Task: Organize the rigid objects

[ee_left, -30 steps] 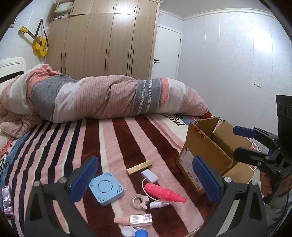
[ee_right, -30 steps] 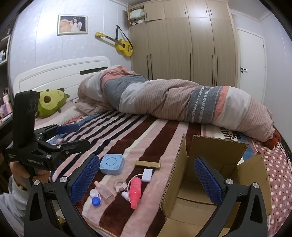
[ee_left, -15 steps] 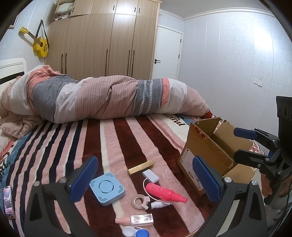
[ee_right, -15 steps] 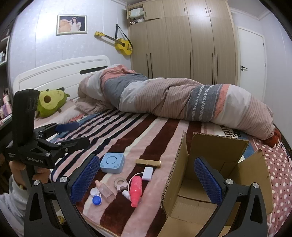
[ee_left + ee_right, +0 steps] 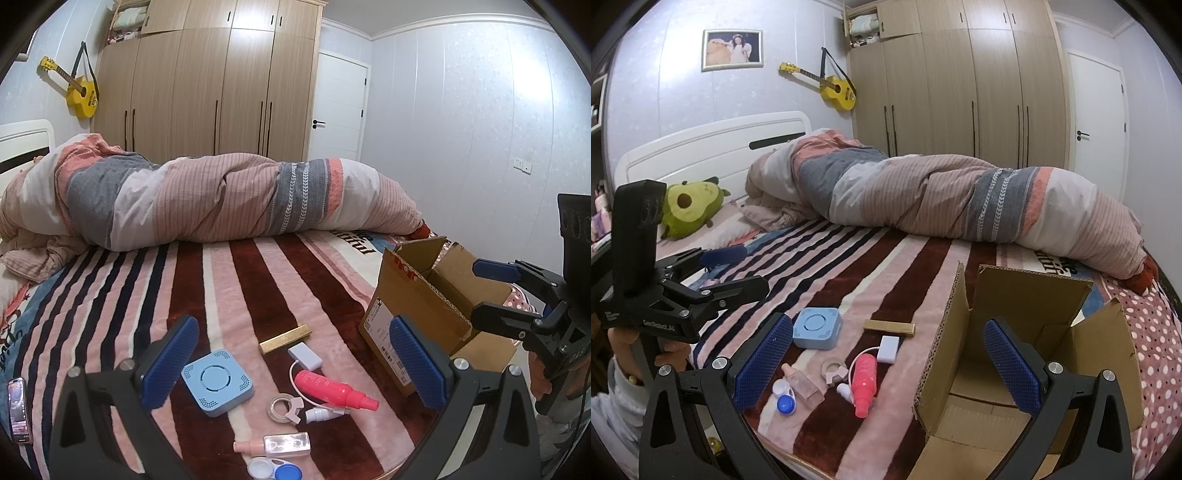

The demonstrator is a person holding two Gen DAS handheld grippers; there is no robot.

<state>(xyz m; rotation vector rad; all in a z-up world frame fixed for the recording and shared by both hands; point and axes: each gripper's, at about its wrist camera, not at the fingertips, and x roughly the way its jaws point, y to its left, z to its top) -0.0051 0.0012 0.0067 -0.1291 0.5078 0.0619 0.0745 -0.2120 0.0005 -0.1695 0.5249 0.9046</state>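
Left gripper (image 5: 291, 363) and right gripper (image 5: 888, 360) both spread wide and empty, hovering level above the near edge of the bed; items sit in a loose cluster on the striped blanket (image 5: 229, 280), cardboard box (image 5: 1027, 332) just right of them, nothing visible inside it. Risk as I see it: the pink spray bottle (image 5: 334, 389) lies on a white cable (image 5: 295, 373), so lifting it may drag the adapter (image 5: 304, 354), and the tape roll (image 5: 282, 406) and lens case (image 5: 273, 470) lie low in soft pile, easy to pinch blanket instead.

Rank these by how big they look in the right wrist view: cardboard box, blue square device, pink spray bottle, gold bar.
1. cardboard box, by far the largest.
2. blue square device.
3. pink spray bottle and gold bar look similar in length; the bottle is thicker but lies nearer the camera, so their order is unsure.
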